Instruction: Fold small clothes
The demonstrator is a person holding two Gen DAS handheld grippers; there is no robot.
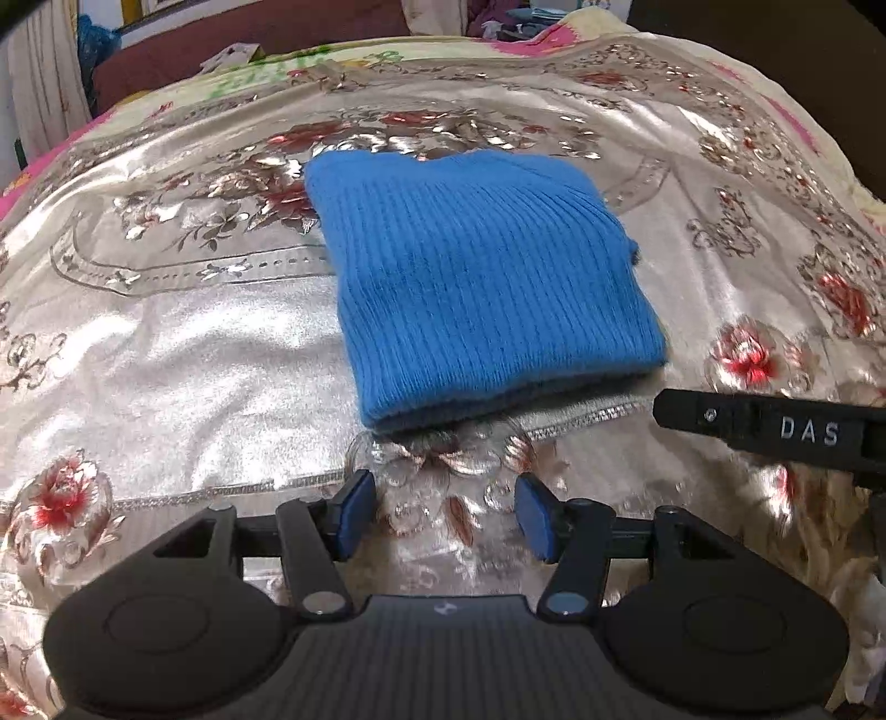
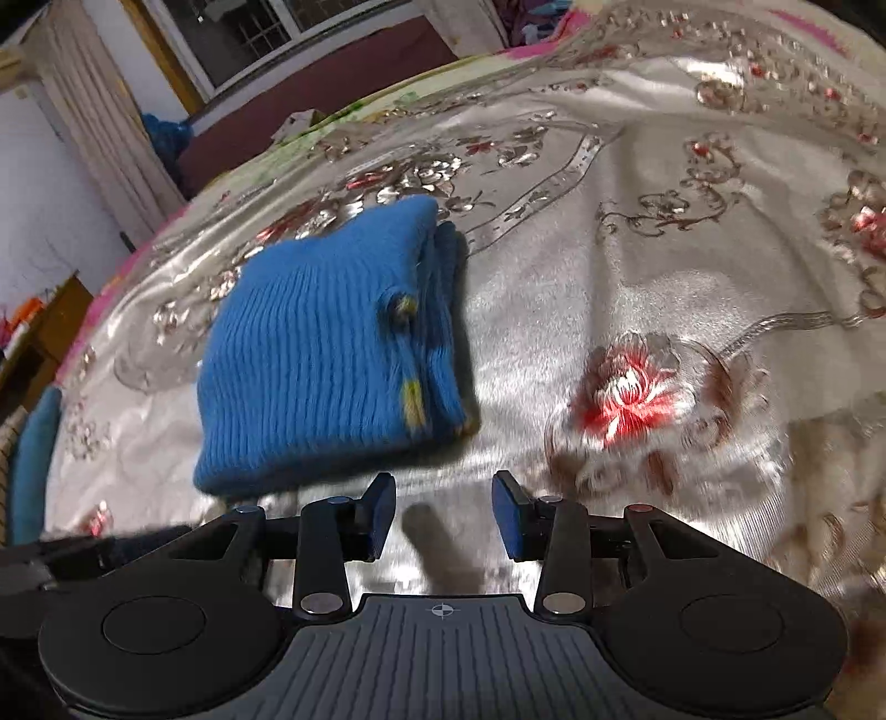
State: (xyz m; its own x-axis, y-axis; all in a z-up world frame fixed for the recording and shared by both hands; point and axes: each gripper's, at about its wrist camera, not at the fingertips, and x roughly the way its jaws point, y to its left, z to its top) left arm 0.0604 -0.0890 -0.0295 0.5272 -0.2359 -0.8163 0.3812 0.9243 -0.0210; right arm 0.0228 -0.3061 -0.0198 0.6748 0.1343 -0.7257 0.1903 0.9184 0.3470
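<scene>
Strong glare is reflected from the shiny bedcover (image 1: 183, 343) in both views. Motion blur is seen at the right of the right wrist view, around the red flower (image 2: 626, 399). Edges are bent by fisheye distortion, and the corners are dark.

A shiny cream satin bedspread (image 1: 183, 354) with red-and-silver flower motifs fills both views. In the right wrist view, a pleated beige curtain (image 2: 105, 138) hangs at ten o'clock, a barred window (image 2: 260, 33) sits at eleven o'clock above a maroon headboard (image 2: 332, 77), and a teal cushion (image 2: 33, 459) (only partly visible) lies at nine o'clock.
</scene>
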